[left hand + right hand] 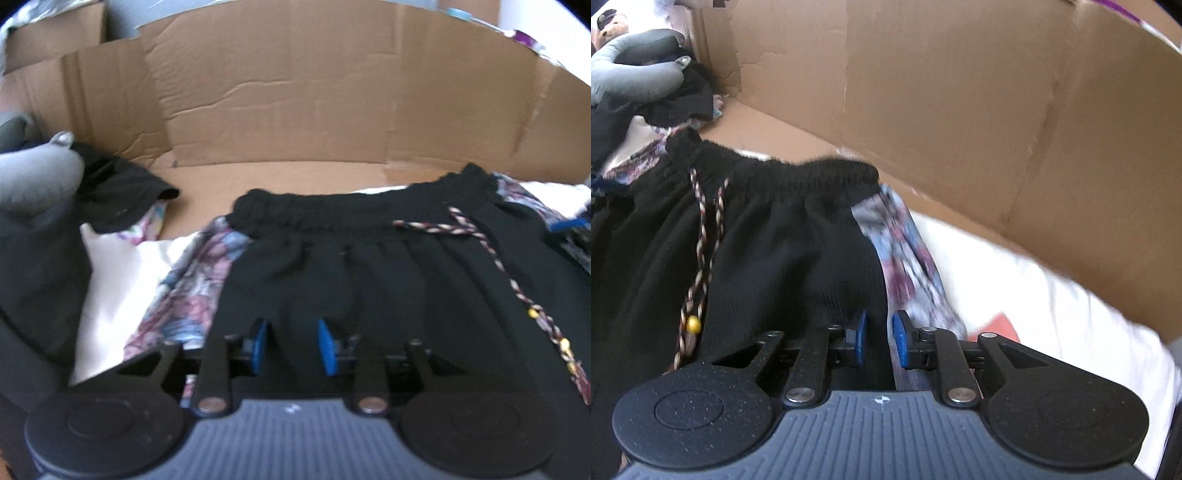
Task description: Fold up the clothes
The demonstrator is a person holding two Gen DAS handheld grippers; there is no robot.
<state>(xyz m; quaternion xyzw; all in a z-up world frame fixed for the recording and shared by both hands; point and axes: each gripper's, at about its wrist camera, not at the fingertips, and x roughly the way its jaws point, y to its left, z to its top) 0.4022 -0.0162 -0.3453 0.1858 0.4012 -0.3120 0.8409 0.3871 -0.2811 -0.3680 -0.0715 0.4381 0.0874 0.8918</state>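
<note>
Black shorts (369, 266) with an elastic waistband and a braided, beaded drawstring (517, 291) lie flat on top of other clothes. My left gripper (293, 345) is over the shorts' near left part. Its blue pads (327, 347) stand apart, with loose black cloth lying between them. In the right wrist view the same shorts (757, 251) fill the left half. My right gripper (879, 339) is at their right edge. Its jaws are a little apart, and the shorts' edge runs through the gap without being pinched.
Cardboard walls (314, 103) rise behind and to the right (997, 110). Under the shorts lie a floral garment (192, 291) and white cloth (1034, 295). A grey stuffed shape (33, 184) and a dark garment (122, 192) are piled at the left.
</note>
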